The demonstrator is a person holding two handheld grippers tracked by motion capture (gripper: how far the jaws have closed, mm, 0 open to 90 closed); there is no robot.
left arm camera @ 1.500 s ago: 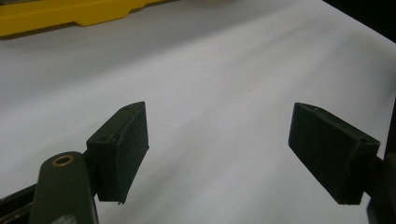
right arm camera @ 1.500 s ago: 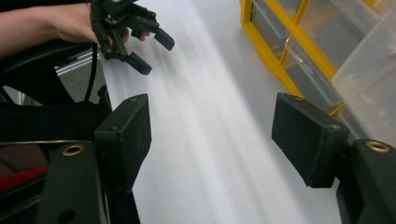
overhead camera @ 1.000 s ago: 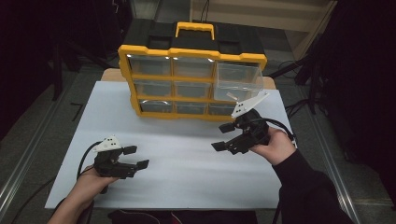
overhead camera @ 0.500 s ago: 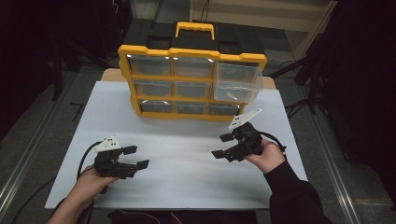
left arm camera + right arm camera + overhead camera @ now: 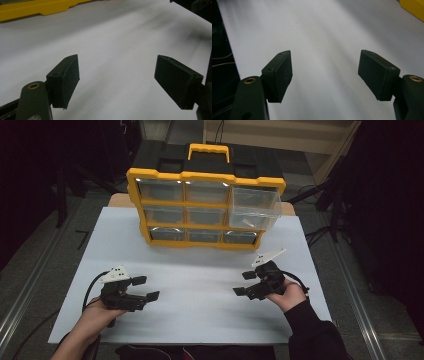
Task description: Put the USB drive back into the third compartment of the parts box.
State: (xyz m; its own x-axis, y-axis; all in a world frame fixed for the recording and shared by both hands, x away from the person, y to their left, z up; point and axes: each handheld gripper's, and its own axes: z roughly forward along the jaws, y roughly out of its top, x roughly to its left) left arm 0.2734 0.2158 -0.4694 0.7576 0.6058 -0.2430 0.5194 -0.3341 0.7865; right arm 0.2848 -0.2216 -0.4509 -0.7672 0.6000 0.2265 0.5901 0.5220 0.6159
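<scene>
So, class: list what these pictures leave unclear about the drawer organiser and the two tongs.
- Pulled-out drawer, high view: a small pale item inside, too small to identify.
- Other drawers of the yellow organiser: glare and frosted fronts hide their contents.
- Left gripper view: only the organiser's base edge shows, cut off by the top edge.
- Left tongs and right tongs: both open, nothing between them.

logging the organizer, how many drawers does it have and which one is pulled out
8: the top row of the organizer has two small drawers, the middle two, the bottom three; the tall drawer at the right, spanning the top two rows, is pulled out.
</scene>
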